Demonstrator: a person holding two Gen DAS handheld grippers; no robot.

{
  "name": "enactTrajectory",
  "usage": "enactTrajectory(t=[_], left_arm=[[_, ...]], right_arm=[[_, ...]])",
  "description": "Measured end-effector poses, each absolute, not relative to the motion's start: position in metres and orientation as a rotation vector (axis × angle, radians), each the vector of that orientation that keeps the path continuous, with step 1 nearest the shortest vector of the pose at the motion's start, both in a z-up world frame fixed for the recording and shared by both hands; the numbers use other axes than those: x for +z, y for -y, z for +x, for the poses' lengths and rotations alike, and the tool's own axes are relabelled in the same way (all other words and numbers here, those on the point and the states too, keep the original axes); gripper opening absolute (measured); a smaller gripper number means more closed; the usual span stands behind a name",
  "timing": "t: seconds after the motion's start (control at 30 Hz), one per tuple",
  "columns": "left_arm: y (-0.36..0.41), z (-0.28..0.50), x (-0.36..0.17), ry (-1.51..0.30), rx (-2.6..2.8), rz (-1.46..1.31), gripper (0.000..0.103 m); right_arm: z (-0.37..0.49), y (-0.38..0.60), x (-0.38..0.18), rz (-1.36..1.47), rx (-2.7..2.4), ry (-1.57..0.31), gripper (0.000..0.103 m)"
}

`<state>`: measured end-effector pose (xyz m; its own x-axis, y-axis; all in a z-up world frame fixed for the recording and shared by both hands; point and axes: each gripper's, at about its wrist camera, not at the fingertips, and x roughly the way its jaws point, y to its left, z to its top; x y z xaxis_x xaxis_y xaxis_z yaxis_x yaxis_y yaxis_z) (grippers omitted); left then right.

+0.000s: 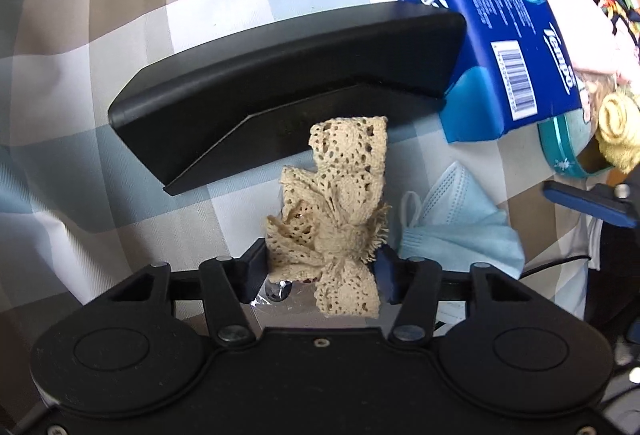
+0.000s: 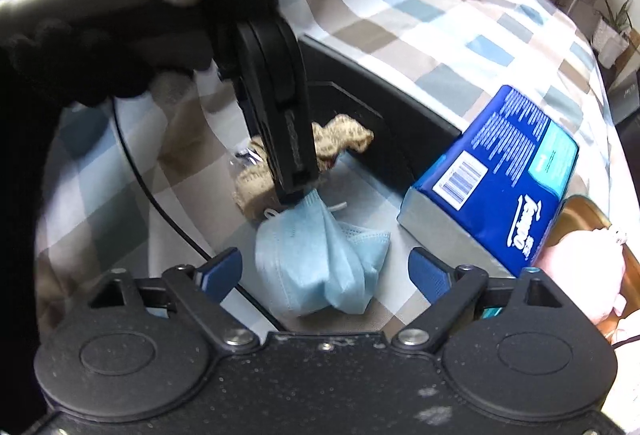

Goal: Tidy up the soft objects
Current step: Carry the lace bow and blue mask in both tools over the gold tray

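A beige lace bow (image 1: 340, 203) hangs pinched between the pads of my left gripper (image 1: 322, 269), which is shut on it just in front of a black tray (image 1: 280, 75). The bow's upper end reaches over the tray's near edge. A crumpled light blue face mask (image 1: 460, 227) lies on the checked cloth right of the bow. In the right wrist view the mask (image 2: 320, 267) lies between the spread blue fingers of my right gripper (image 2: 326, 275), which is open and not touching it. The left gripper (image 2: 294, 191) points down beyond it, with the bow (image 2: 344, 137) partly hidden behind it.
A blue Tempo tissue pack (image 2: 500, 175) lies right of the tray (image 2: 400, 123). Pink and yellow soft items (image 1: 616, 123) sit in a container at the far right. A black cable (image 2: 160, 195) runs across the checked cloth (image 1: 100, 15). A gloved hand (image 2: 80, 35) holds the left gripper.
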<state>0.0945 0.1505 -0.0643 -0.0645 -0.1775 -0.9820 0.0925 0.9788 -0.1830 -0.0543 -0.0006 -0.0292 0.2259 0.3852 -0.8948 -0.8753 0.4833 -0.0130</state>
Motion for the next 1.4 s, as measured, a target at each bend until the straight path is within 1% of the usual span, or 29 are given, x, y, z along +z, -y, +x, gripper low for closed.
enactTrajectory(t=[0.23, 0.37, 0.43, 0.47, 0.5, 0.53, 0.6, 0.67, 0.7, 0.73, 0.77, 0.9, 1.03, 1.2, 1.27, 1.33, 1.4], left_arm=[[-0.154, 0.091, -0.059, -1.593, -0.211, -0.057, 0.052], [-0.155, 0.090, -0.057, -1.585, -0.210, -0.066, 0.052], [-0.154, 0.089, -0.055, -1.582, -0.211, -0.078, 0.052], [-0.157, 0.088, -0.054, -1.580, -0.213, -0.084, 0.052], [-0.159, 0.087, -0.052, -1.577, -0.214, -0.089, 0.052], [-0.161, 0.083, -0.051, -1.573, -0.214, -0.091, 0.052], [-0.165, 0.081, -0.053, -1.565, -0.212, -0.099, 0.052], [-0.167, 0.080, -0.051, -1.559, -0.209, -0.114, 0.052], [-0.171, 0.079, -0.052, -1.552, -0.207, -0.128, 0.052], [-0.176, 0.082, -0.040, -1.544, -0.205, -0.141, 0.052], [-0.179, 0.081, -0.037, -1.532, -0.202, -0.154, 0.050], [-0.197, 0.078, -0.020, -1.459, -0.200, -0.248, 0.047], [-0.217, 0.077, -0.006, -1.382, -0.166, -0.335, 0.047], [-0.223, 0.080, -0.002, -1.383, -0.142, -0.380, 0.047], [-0.217, 0.082, -0.003, -1.398, -0.166, -0.362, 0.050], [-0.203, 0.085, -0.011, -1.425, -0.178, -0.298, 0.056], [-0.191, 0.085, -0.016, -1.446, -0.170, -0.213, 0.058]], right_arm=[[-0.031, -0.006, -0.054, -0.516, 0.887, -1.133, 0.090], [-0.025, -0.012, -0.064, -0.530, 0.859, -1.143, 0.090], [-0.025, -0.015, -0.066, -0.531, 0.856, -1.141, 0.086], [-0.025, -0.016, -0.067, -0.528, 0.859, -1.144, 0.081], [-0.025, -0.016, -0.068, -0.524, 0.863, -1.151, 0.073], [-0.025, -0.017, -0.069, -0.527, 0.863, -1.151, 0.069], [-0.027, -0.018, -0.067, -0.548, 0.861, -1.126, 0.052], [-0.029, -0.015, -0.063, -0.542, 0.875, -1.115, 0.049], [-0.029, -0.013, -0.061, -0.528, 0.885, -1.118, 0.045], [-0.031, -0.011, -0.058, -0.516, 0.894, -1.119, 0.044], [-0.032, -0.009, -0.055, -0.509, 0.902, -1.116, 0.044], [-0.035, 0.002, -0.037, -0.475, 0.933, -1.079, 0.044], [-0.041, 0.016, -0.013, -0.422, 0.959, -1.036, 0.044], [-0.042, 0.031, 0.009, -0.372, 0.967, -1.003, 0.044], [-0.039, 0.037, 0.015, -0.357, 0.965, -0.991, 0.045], [-0.032, 0.035, 0.021, -0.339, 0.960, -0.977, 0.045], [-0.024, 0.038, 0.030, -0.316, 0.952, -0.963, 0.045]])
